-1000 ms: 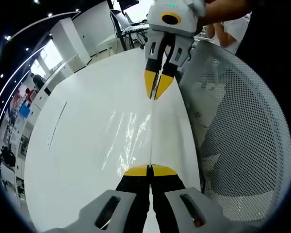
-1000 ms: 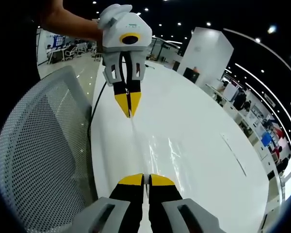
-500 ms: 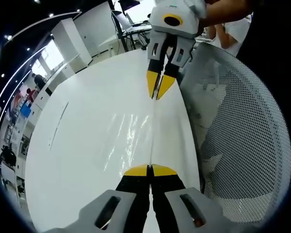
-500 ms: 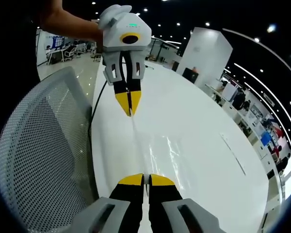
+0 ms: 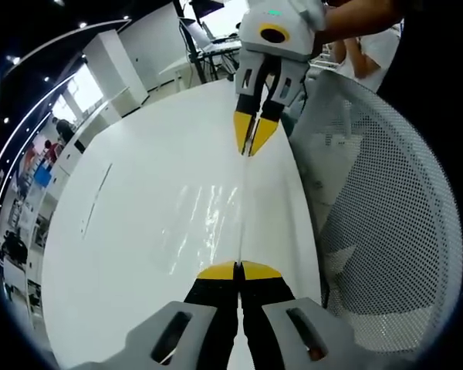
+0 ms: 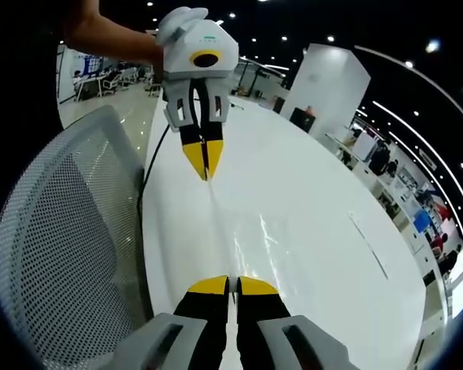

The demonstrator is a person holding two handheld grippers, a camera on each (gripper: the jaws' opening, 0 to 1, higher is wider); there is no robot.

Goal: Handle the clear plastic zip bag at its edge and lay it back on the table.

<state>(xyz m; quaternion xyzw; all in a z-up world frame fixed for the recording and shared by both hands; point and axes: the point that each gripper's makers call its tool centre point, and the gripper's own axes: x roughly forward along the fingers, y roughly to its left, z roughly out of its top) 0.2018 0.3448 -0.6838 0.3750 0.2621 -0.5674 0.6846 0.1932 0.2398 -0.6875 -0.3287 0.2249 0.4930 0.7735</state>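
With my left gripper (image 5: 238, 269) and right gripper (image 6: 224, 284) both pinched onto opposite ends of the clear plastic zip bag (image 5: 208, 220)'s edge, stretched taut just above the white table (image 5: 123, 231), I should lower both ends evenly before letting go.

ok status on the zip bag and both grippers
Left gripper and right gripper shut on bag edge. Zip bag stretched taut over table. Mesh chair alongside.
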